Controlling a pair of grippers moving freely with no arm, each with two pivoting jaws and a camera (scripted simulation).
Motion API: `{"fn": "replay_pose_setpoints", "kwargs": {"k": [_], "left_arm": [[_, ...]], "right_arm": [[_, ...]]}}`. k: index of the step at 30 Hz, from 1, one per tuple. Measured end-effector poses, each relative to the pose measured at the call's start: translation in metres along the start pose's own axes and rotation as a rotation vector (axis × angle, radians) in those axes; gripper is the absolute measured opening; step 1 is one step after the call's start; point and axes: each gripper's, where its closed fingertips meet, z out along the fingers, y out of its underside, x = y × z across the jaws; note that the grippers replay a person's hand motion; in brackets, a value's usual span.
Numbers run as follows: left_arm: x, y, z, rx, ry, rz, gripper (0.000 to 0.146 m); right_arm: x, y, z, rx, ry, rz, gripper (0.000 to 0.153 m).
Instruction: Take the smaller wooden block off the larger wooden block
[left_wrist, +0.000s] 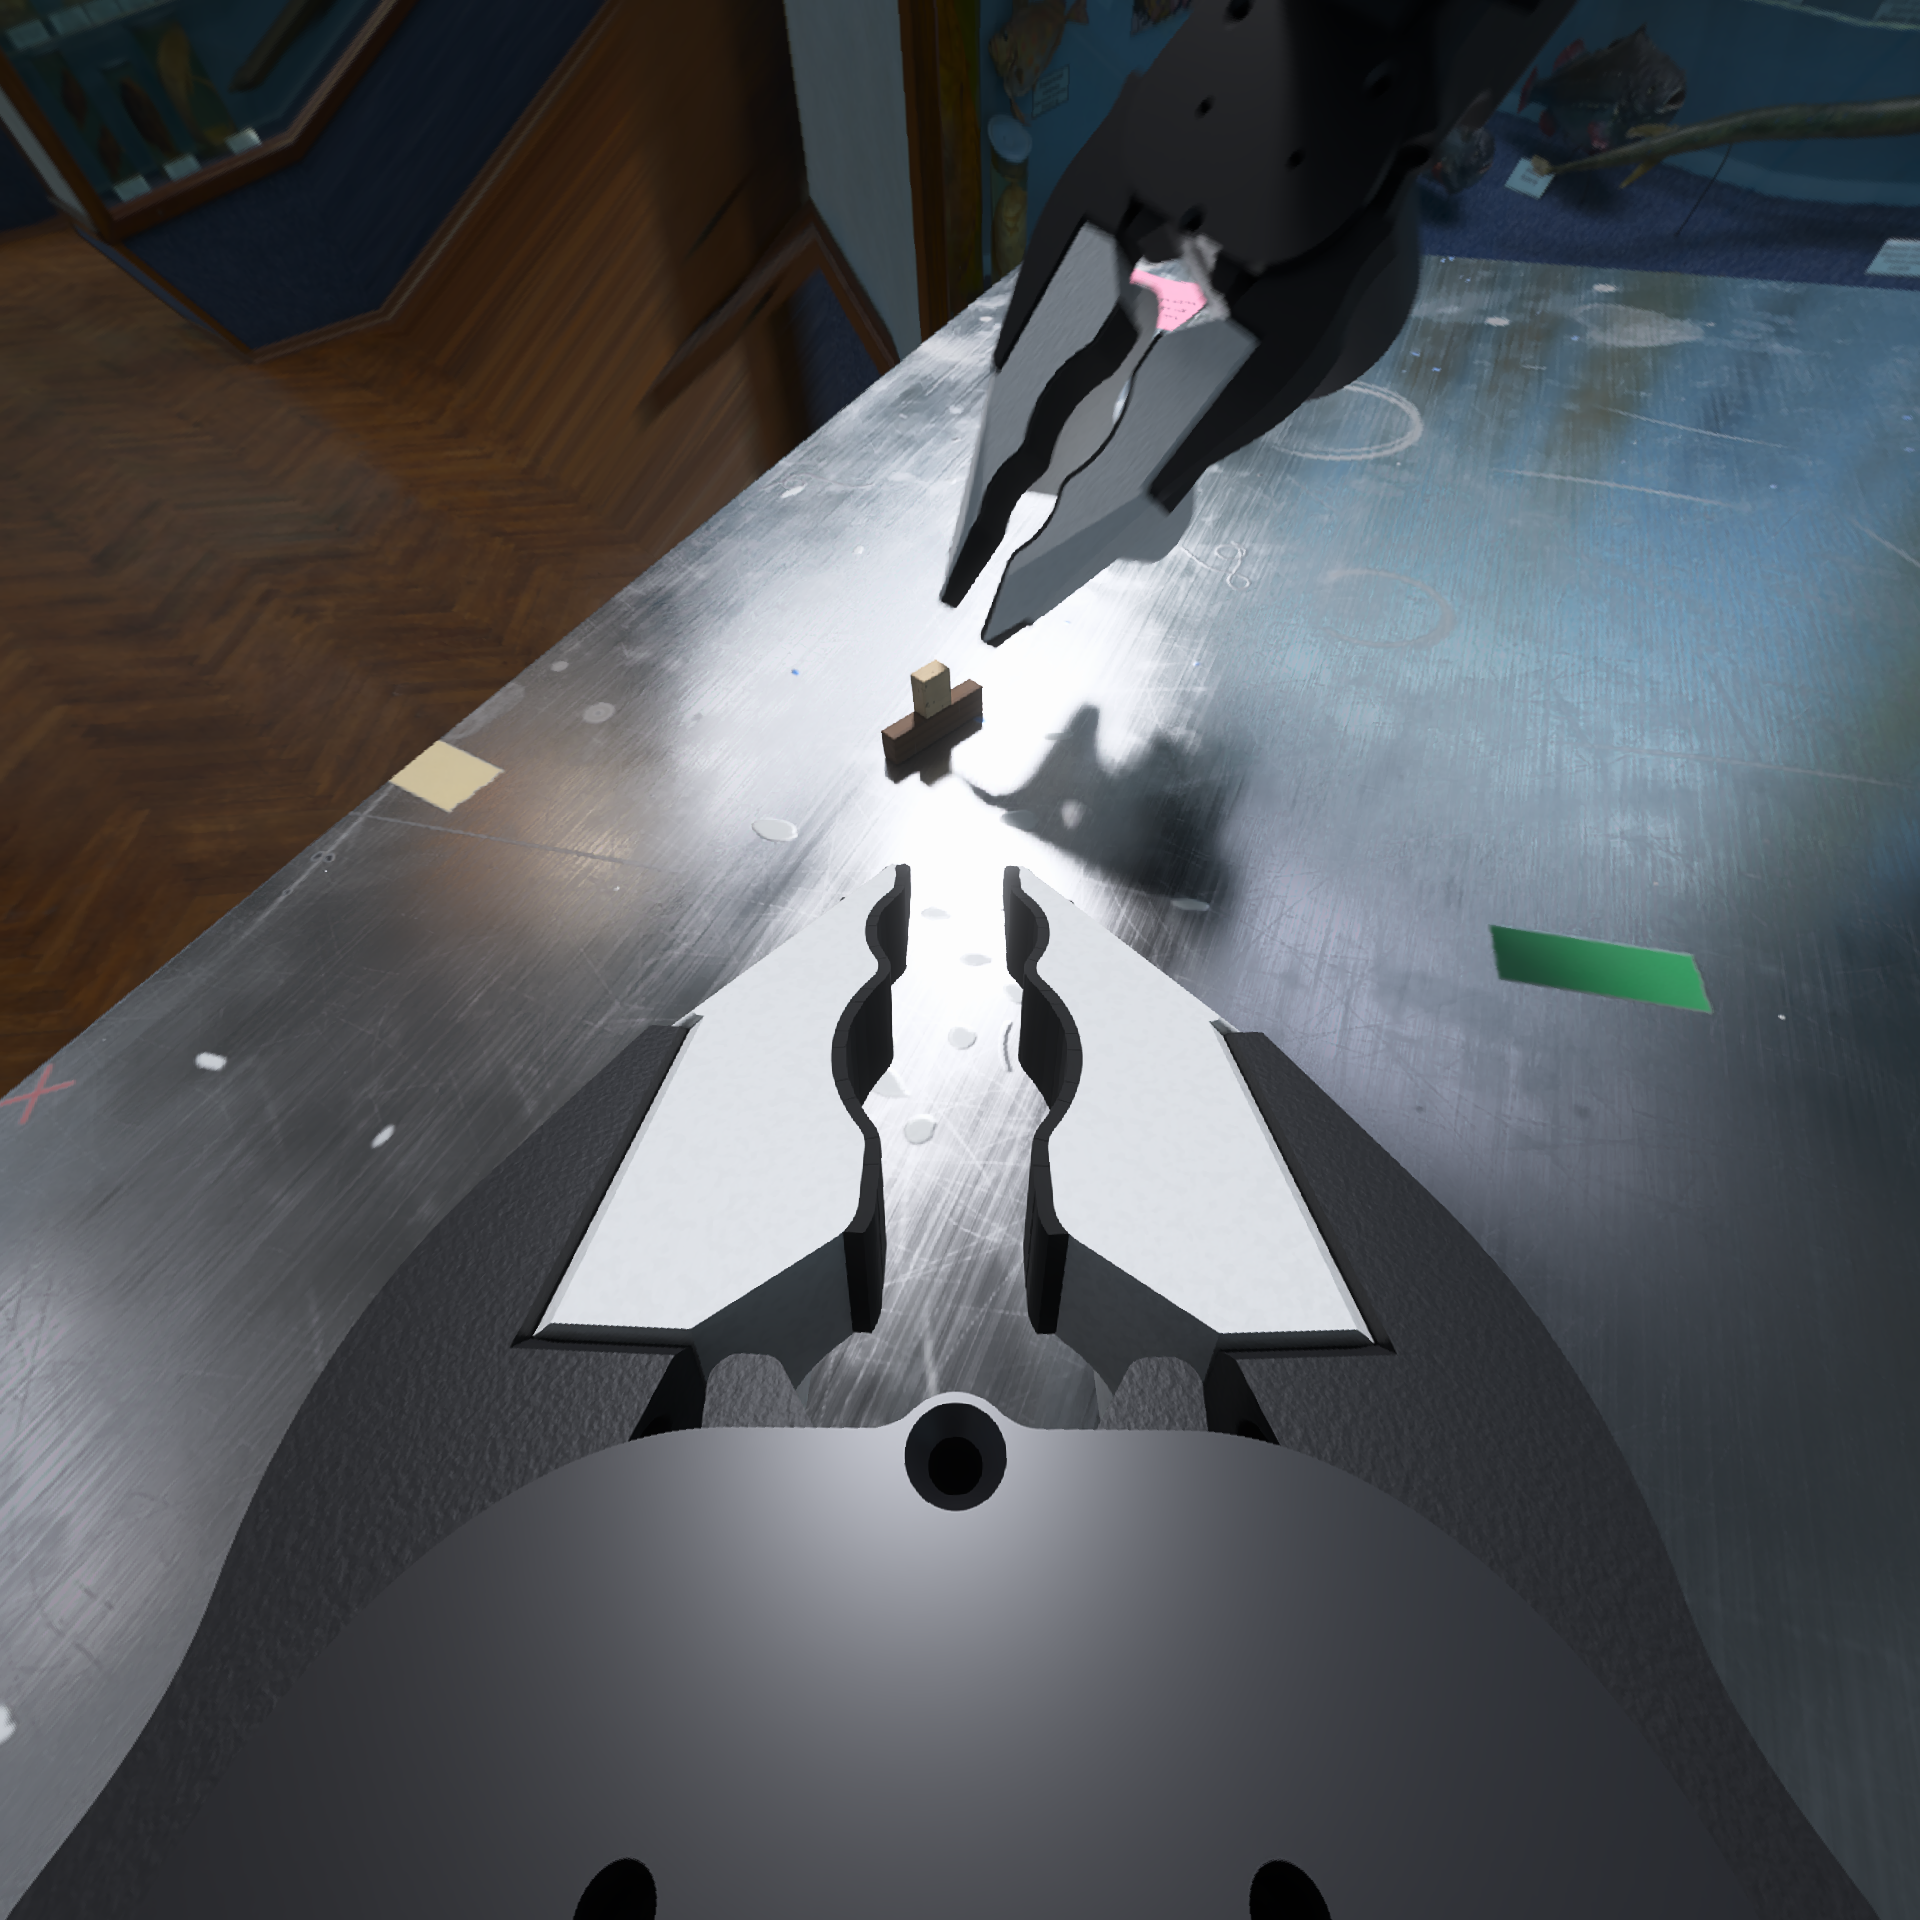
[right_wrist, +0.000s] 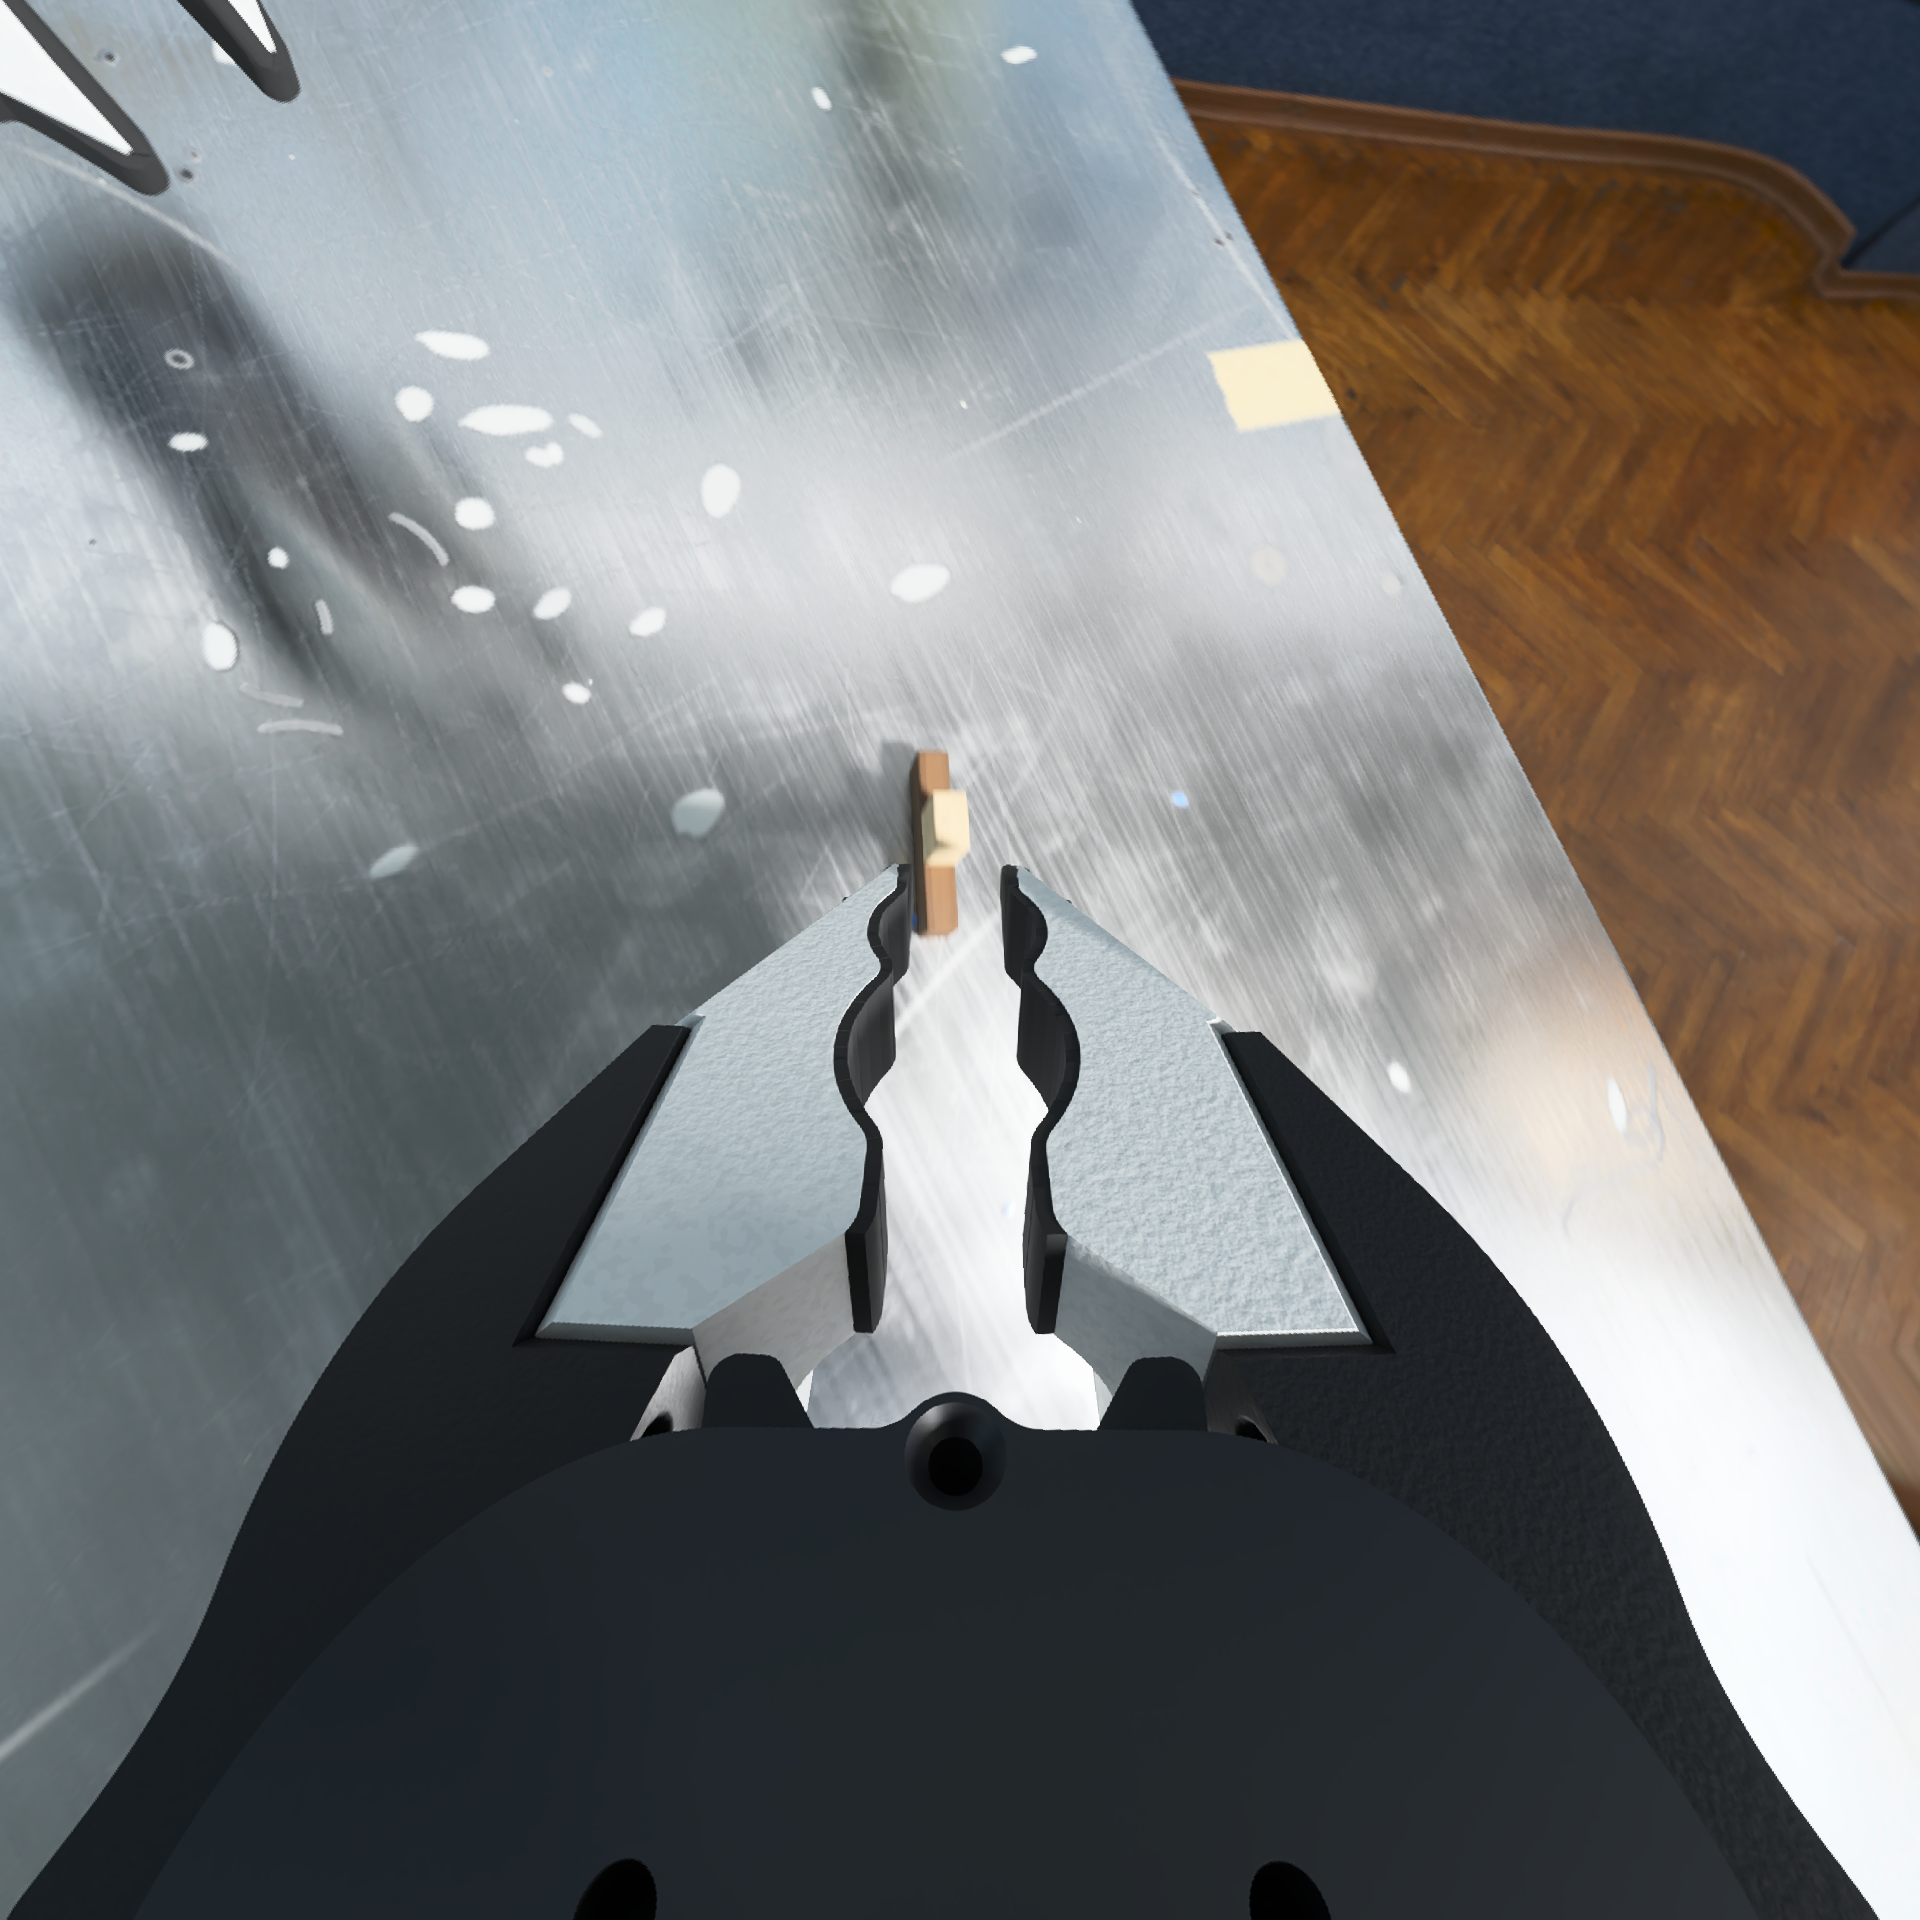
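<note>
A small pale wooden block (left_wrist: 931, 690) stands on a longer dark brown wooden block (left_wrist: 928, 736) that lies flat on the scratched metal table (left_wrist: 1455, 831). My left gripper (left_wrist: 956, 875) is open and empty, some way short of the blocks. My right gripper (left_wrist: 983, 615) hangs just above and beyond the blocks, fingers pointing down, slightly open and empty. In the right wrist view my right gripper (right_wrist: 949, 875) is open right over the near end of the larger block (right_wrist: 935, 862), with the small block (right_wrist: 949, 821) just ahead. The left gripper's fingertips (right_wrist: 114, 114) show at top left.
The table's edge runs diagonally, with parquet floor (left_wrist: 260, 520) beyond it. A beige tape patch (left_wrist: 447, 774) lies near that edge; it also shows in the right wrist view (right_wrist: 1273, 384). A green patch (left_wrist: 1600, 966) lies to the right. A pink note (left_wrist: 1174, 301) sits behind the right gripper.
</note>
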Motion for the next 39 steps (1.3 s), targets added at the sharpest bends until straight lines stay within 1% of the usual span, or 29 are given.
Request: {"fn": "replay_pose_setpoints", "kwargs": {"k": [2, 4, 6, 10, 15, 19, 24, 29, 32, 36, 39], "left_arm": [[0.000, -0.002, -0.001, 0.007, 0.000, 0.002, 0.017], [0.001, -0.003, -0.002, 0.009, 0.005, 0.004, 0.017], [0.003, -0.003, -0.001, 0.009, 0.011, 0.008, 0.017], [0.006, -0.004, 0.000, 0.006, 0.023, 0.015, 0.018], [0.006, -0.003, 0.001, 0.000, 0.019, 0.023, 0.018], [0.007, -0.004, 0.000, 0.004, 0.012, 0.023, 0.018], [0.011, -0.003, 0.002, -0.014, 0.005, 0.071, 0.018], [0.015, 0.000, 0.005, -0.033, 0.009, 0.101, 0.018], [0.019, 0.000, 0.005, -0.045, 0.012, 0.129, 0.018], [0.029, -0.001, 0.005, -0.051, 0.040, 0.179, 0.019], [0.043, -0.002, 0.005, -0.056, 0.096, 0.218, 0.019]], "right_arm": [[-0.001, -0.007, 0.013, -0.005, -0.017, -0.041, 0.013], [-0.002, -0.006, 0.021, -0.043, -0.020, -0.073, 0.011], [-0.001, -0.002, 0.026, -0.080, -0.029, -0.064, 0.011], [-0.002, 0.002, 0.029, -0.103, -0.052, -0.045, 0.007], [0.002, 0.002, 0.022, -0.087, -0.024, -0.049, 0.007], [-0.001, -0.004, -0.004, -0.056, 0.039, -0.063, 0.007], [-0.032, -0.007, -0.045, 0.009, 0.063, -0.063, 0.007], [-0.075, 0.009, -0.070, 0.036, 0.022, -0.021, 0.007], [-0.101, 0.022, -0.076, 0.054, -0.007, 0.030, 0.007], [-0.126, 0.040, -0.075, 0.043, -0.049, 0.094, 0.007], [-0.144, 0.046, -0.071, 0.026, -0.088, 0.089, 0.007]]}}
